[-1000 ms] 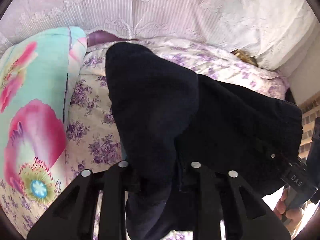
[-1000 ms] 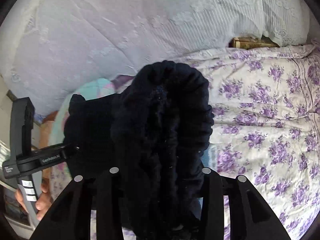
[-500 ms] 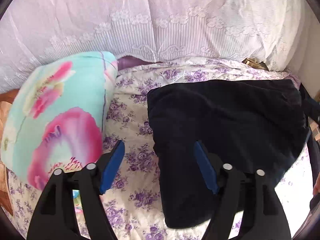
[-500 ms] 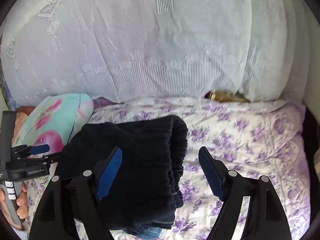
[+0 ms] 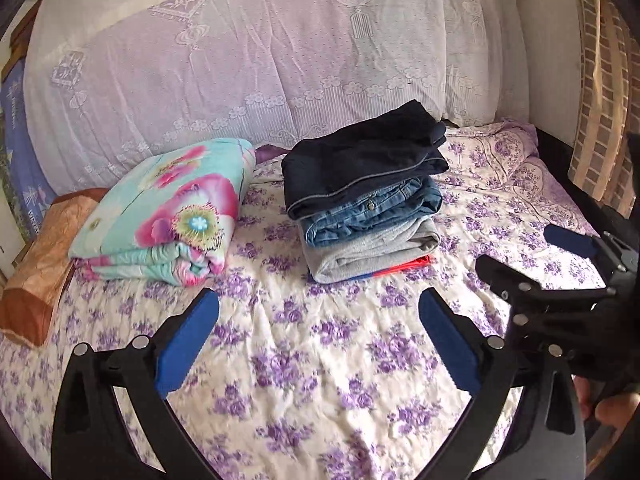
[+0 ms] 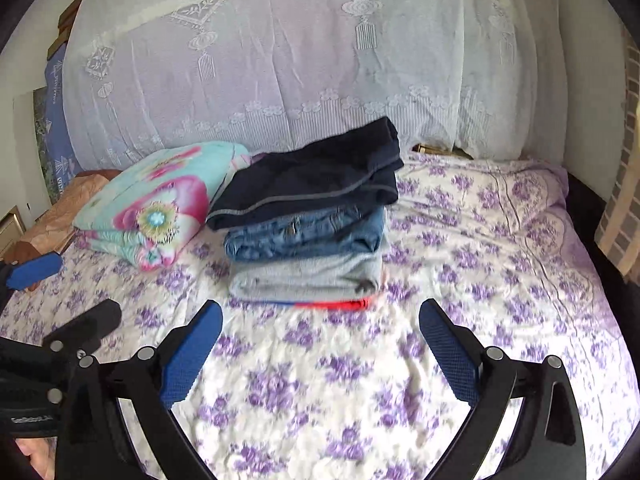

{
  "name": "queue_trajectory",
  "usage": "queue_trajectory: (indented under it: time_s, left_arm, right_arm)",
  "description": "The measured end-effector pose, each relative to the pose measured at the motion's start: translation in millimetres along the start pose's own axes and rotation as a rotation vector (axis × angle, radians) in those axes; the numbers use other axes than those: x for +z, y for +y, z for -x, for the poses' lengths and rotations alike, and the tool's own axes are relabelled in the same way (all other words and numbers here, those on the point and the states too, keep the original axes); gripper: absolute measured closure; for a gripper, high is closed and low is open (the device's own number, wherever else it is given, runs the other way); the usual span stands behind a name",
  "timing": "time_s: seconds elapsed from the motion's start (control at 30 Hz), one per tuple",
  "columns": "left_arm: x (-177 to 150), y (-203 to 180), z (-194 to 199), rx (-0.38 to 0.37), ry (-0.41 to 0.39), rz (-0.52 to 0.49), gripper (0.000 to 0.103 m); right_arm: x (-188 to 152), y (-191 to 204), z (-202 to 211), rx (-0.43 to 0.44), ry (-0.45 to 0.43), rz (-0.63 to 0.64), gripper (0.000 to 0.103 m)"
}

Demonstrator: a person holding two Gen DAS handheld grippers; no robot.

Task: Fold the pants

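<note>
Dark navy pants (image 5: 362, 160) lie folded atop a stack: jeans (image 5: 372, 212), grey garment (image 5: 372, 250), a red-edged piece at the bottom, all on the floral bedsheet (image 5: 320, 360). Top layer overhangs the front-left corner; likely to slump or unfold if nudged. Floral quilt (image 5: 168, 208) sits just beside the stack. Left gripper (image 5: 316, 340) and right gripper (image 6: 320, 344) both spread wide, empty, near the stack; a careless pass could topple it.

light: bright, soft daylight | shadows: faint | blur: slight motion smear | edges: strong fisheye bending, dark corners
</note>
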State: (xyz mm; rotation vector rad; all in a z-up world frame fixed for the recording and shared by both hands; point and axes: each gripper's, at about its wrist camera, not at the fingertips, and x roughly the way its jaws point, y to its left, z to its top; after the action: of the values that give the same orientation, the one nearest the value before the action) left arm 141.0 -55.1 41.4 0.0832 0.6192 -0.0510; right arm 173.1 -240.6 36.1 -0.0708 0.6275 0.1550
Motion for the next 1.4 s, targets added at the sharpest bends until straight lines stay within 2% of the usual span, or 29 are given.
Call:
queue_trajectory:
  time_s: [0.1,0.27,0.43,1.4]
  left_arm:
    - [-23.4,-2.9,19.2,-0.001,-0.016,0.036,0.005]
    - [-36.5,-4.6,35.5,0.018,-0.014,0.080,0.005]
    - [-38.5,-13.0,49.4,0.040,-0.025,0.035,0.005]
    - [-44.1,-10.8,68.6,0.060,-0.030,0.057,0.005]
  right_arm:
    - [-22.0,1.5,15.4,-0.047,-0.016,-0.033,0.004]
    - [-28.7,-1.1,37.4,-0.070,-0.054,-0.067,0.004]
    - [-28.6,3.7,53.2,-0.083,-0.079,-0.048,0.004]
    - [-31.4,13.9,72.6,-0.074,-0.092,-0.036,0.004]
